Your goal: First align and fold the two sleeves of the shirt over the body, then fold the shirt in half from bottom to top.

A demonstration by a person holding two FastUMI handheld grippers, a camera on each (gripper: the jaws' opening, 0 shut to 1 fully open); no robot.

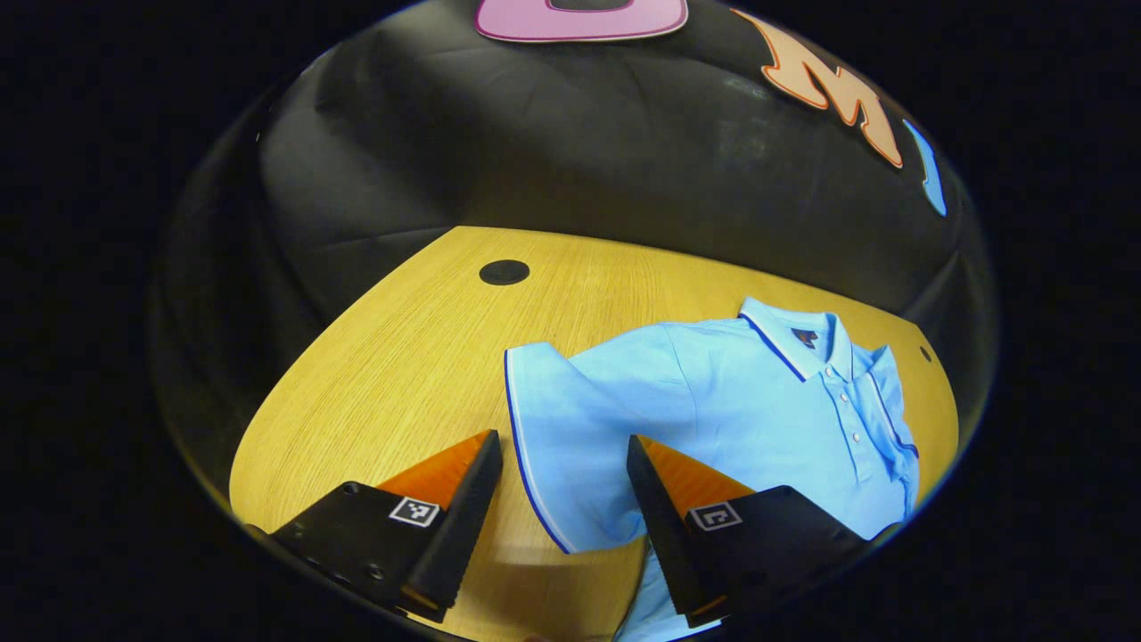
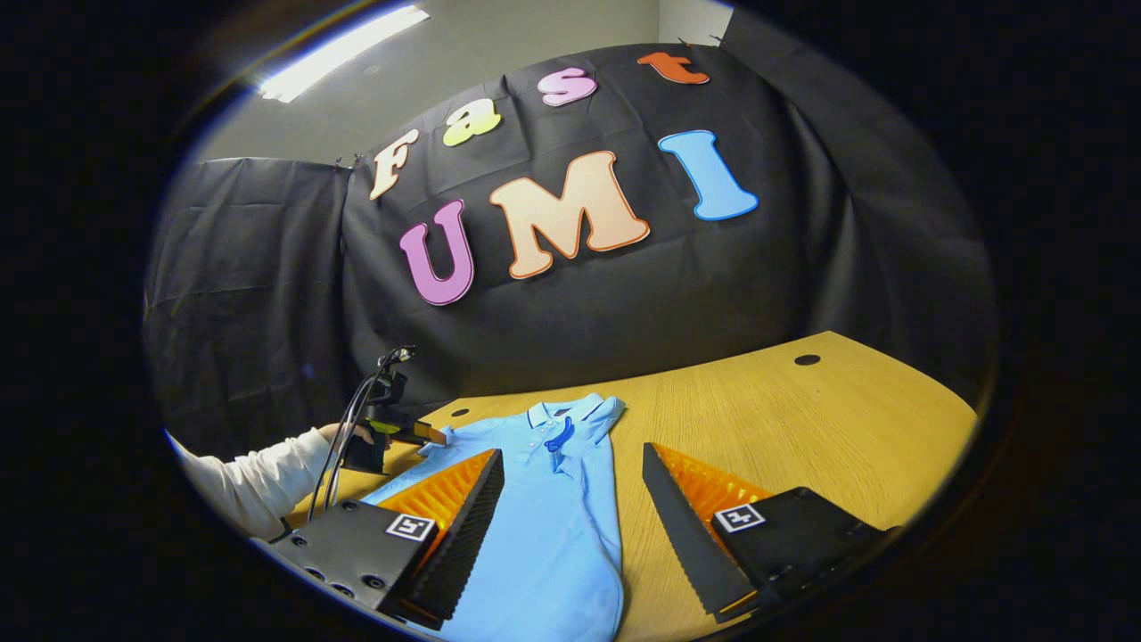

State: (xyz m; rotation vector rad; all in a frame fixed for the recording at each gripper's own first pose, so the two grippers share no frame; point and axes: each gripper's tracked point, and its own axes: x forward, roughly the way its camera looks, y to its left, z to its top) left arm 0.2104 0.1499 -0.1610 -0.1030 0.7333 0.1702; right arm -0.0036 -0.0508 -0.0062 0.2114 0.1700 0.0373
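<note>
From my remote station, the shirt [image 1: 713, 401] looked light blue, its collar [image 1: 784, 339] and sleeve [image 1: 544, 428] hem edged with thin dark-blue and white stripes, with small white buttons down the placket. The table [image 1: 401, 357] under it was yellowish wood grain with a round black cap, and the person's sleeve [image 2: 258, 477] was white.

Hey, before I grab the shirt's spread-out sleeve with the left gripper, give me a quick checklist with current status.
1. Left gripper open: ok.
2. Right gripper open, holding nothing: ok.
3. Shirt lying flat on the table: ok.
4. Spread-out sleeve folded over the body: not ok, not yet done.
5. Other sleeve folded in: ok, apparently.
6. Left gripper's jaws touching the cloth: cannot tell.
</note>
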